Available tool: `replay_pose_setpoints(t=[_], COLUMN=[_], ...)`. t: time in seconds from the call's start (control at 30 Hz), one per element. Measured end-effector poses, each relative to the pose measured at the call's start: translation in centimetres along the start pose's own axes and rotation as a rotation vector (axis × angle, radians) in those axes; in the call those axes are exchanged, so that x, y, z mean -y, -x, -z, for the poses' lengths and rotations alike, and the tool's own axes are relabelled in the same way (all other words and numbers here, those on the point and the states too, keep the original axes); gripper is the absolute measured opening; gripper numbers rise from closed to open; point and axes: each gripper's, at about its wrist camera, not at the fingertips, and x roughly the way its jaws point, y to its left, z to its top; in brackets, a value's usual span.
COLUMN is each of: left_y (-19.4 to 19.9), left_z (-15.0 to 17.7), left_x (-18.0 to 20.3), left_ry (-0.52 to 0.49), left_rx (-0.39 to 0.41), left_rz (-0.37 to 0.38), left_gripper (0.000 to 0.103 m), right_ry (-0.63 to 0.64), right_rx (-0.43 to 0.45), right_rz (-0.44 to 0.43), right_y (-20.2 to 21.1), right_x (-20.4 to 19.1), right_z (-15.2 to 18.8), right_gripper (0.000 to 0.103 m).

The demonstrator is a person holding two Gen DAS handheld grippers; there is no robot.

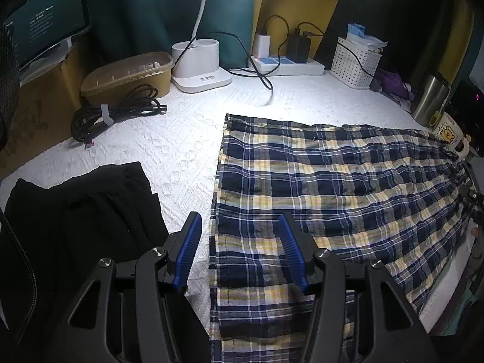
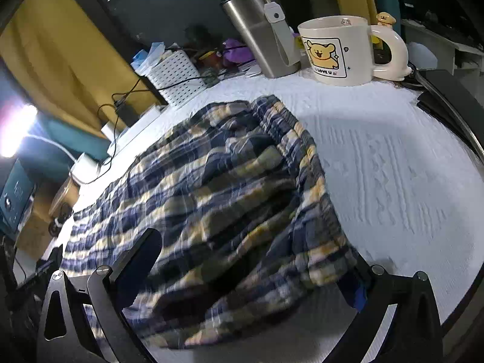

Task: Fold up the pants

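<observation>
Blue, yellow and white plaid pants (image 1: 348, 181) lie flat on the white textured cover (image 1: 181, 151). My left gripper (image 1: 239, 216) hovers open over their near left edge. One blue pad (image 1: 190, 242) is above the cover and the other is above the plaid, and nothing is pinched between them. In the blurred right wrist view, the gathered waistband end of the pants (image 2: 242, 181) fills the gap of my right gripper (image 2: 254, 251). Its jaws stand wide apart. The cloth drapes over the right finger and hides most of it.
A black garment (image 1: 75, 211) lies left of the pants. A brown tub (image 1: 127, 75), coiled cable (image 1: 115, 112), white lamp base (image 1: 199, 69), power strip (image 1: 287, 66) and white basket (image 1: 354, 63) line the back. A bear mug (image 2: 338, 54) and steel tumbler (image 2: 260, 30) stand near the waistband.
</observation>
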Motion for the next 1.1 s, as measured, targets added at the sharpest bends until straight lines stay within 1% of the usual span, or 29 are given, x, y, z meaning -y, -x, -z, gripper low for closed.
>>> replay_pose_setpoints(t=[0.1,0.17,0.2,0.23,0.3,0.37,0.4,0.43,0.47,0.5,0.53,0.73,0.9,1.1], left_y=[-0.2,-0.4,-0.5,-0.5,-0.5,-0.4,-0.3,-0.3,-0.2,-0.1,0.0,0.5,0.6,0.8], left_z=[0.0,0.0,0.0,0.1,0.1,0.1,0.1,0.0,0.0,0.0,0.0,-0.1,-0.2,-0.3], left_x=[0.0,-0.1,-0.1,-0.1,-0.1,-0.1,-0.1,-0.1,-0.2,-0.3,-0.3,-0.5,0.7,1.6], left_ry=[0.002,0.009,0.011,0.011,0.012,0.013,0.015,0.016,0.017,0.019,0.021,0.024,-0.006,-0.015], left_rx=[-0.005,-0.008,-0.012,-0.013,-0.012,-0.008,-0.005,-0.003,-0.001,0.002,0.003,0.017,0.022,0.029], left_rz=[-0.005,-0.008,-0.009,-0.009,-0.008,-0.009,-0.01,-0.01,-0.01,-0.013,-0.014,-0.016,0.0,0.018], left_gripper=[0.053,0.053,0.053,0.053,0.053,0.053,0.053,0.053,0.053,0.053,0.053,0.053,0.053,0.053], right_ry=[-0.021,-0.043,-0.054,-0.061,-0.084,-0.077,-0.067,-0.071,-0.084,-0.088,-0.087,-0.037,-0.003,-0.015], right_rx=[0.007,0.005,0.007,0.002,-0.01,0.002,0.004,0.002,-0.013,-0.009,-0.004,0.015,0.066,0.129], right_rz=[-0.015,-0.045,-0.061,-0.078,-0.115,-0.115,-0.096,-0.083,-0.088,-0.094,-0.098,-0.081,-0.015,0.054], right_y=[-0.4,-0.7,-0.8,-1.1,-1.7,-2.1,-2.2,-2.5,-2.9,-2.9,-2.8,-1.5,0.6,3.6], right_x=[-0.1,0.1,0.1,0.1,0.2,0.0,-0.1,-0.1,0.1,0.2,0.3,0.9,2.1,4.6], right_z=[-0.5,-0.8,-1.1,-1.2,-1.3,-1.5,-1.5,-1.6,-1.6,-1.5,-1.6,-1.9,-3.0,-4.4], right_gripper=[0.103,0.099,0.092,0.079,0.066,0.06,0.043,0.024,0.021,0.016,0.014,0.011,0.01,0.01])
